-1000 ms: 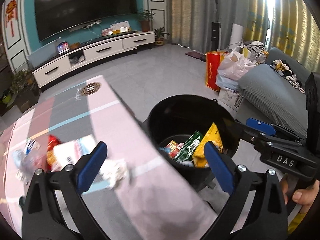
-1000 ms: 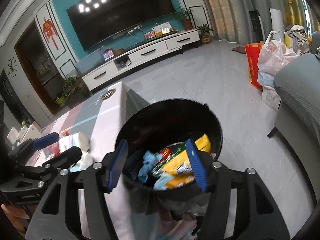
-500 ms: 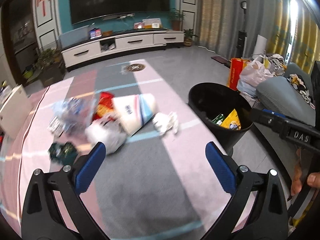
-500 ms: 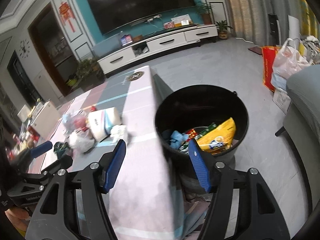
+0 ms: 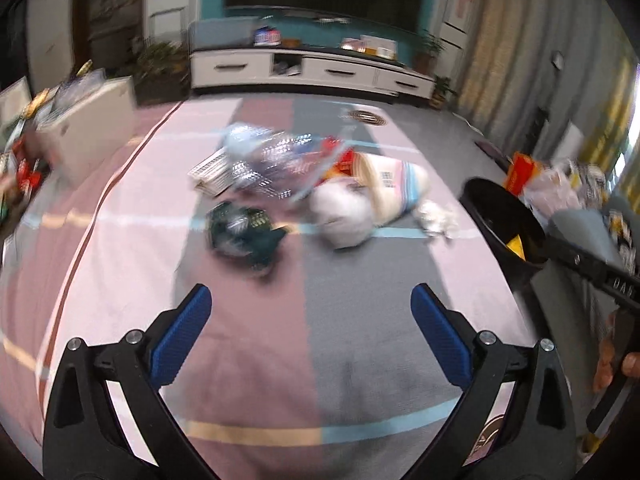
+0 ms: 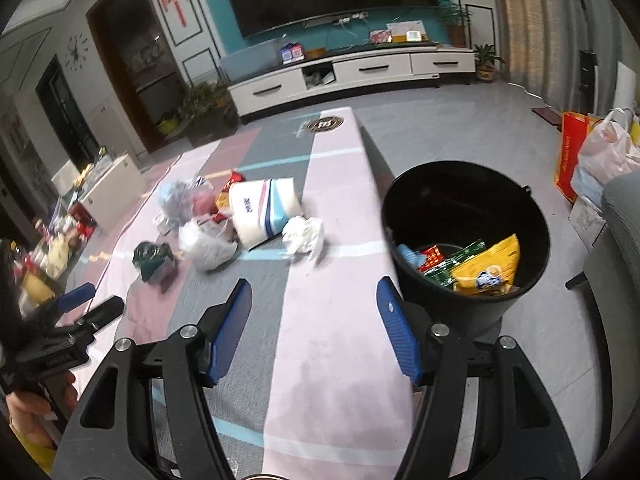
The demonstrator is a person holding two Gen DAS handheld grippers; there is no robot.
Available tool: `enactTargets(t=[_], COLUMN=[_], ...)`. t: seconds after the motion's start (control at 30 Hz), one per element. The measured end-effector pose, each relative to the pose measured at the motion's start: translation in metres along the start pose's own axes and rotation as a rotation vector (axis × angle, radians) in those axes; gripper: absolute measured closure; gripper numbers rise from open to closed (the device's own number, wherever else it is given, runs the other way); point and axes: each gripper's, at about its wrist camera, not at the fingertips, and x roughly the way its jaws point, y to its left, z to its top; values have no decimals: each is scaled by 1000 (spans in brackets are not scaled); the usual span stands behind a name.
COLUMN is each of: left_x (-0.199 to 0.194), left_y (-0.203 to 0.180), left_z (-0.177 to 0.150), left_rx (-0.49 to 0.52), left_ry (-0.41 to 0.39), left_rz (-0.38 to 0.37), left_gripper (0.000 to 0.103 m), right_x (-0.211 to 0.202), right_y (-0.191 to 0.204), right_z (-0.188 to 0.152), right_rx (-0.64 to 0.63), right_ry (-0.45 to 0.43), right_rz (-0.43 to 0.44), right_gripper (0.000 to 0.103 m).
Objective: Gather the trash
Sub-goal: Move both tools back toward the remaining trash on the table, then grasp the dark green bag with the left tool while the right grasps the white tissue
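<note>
Trash lies in a heap on the pink-and-grey striped table: a dark green wrapper, a white plastic bag, a crumpled white paper, a white pack with blue and pink stripes and a clear bag. The black bin beside the table's right edge holds wrappers. My left gripper hangs open over the table, short of the green wrapper, with nothing in it. My right gripper is open and empty near the table's right edge.
A white box and clutter sit at the table's far left. A white TV cabinet stands along the back wall. A red bag, a plastic sack and a grey sofa are on the right, past the bin.
Both grippers swung left, away from the bin and toward the heap of trash on the table. The left one moved farther and rolled. Both stayed open and empty.
</note>
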Motion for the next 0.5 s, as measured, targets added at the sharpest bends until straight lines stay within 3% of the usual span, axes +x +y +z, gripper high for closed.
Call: enactTargets(t=[0.27, 0.5], left_x=[3, 14], left_y=[65, 66], left_z=[-15, -11], left_rx=[-142, -156], left_ry=[22, 10], left_rz=[89, 38], left_gripper=[4, 4], right_x=[26, 50], right_y=[12, 15], right_z=[-2, 1], right_rx=[-23, -24], right_ry=[59, 93], right_rz=[10, 4], right_gripper=[39, 39])
